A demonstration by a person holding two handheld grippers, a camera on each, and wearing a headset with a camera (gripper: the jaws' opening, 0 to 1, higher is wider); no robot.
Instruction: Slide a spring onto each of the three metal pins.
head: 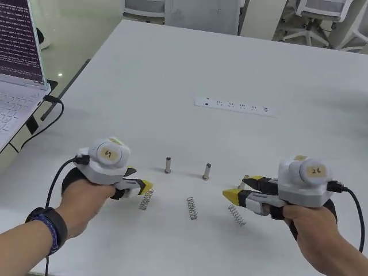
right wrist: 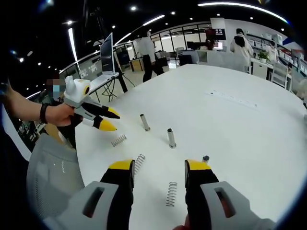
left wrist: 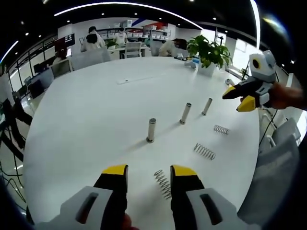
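A white desk (head: pixel 230 69) is seen under both grippers. The left gripper (head: pixel 140 179) and right gripper (head: pixel 237 187) are held low over it, jaws apart. Three metal pins (head: pixel 168 165) are stood upright in a row between them. Three springs (head: pixel 192 208) are laid flat nearer the person, apart from the pins.

"What did the two tools look like?"

"The left gripper (head: pixel 140 178) and the right gripper (head: pixel 237 187) matched: rounded white-and-grey housings, with black jaws ending in yellow tips. Each carried a round pale sticker with a handwritten number. The right sticker (head: pixel 315 171) read '26'; the left sticker (head: pixel 109 153) was too small to read for certain."

"Any wiring?"

"A black left cable (head: pixel 57 178) and a black right cable (head: pixel 353 204) left the rear of the housings."

"And the person?"

"The left wrist wore a dark wristband (head: pixel 49 224) with a blue-purple edge."
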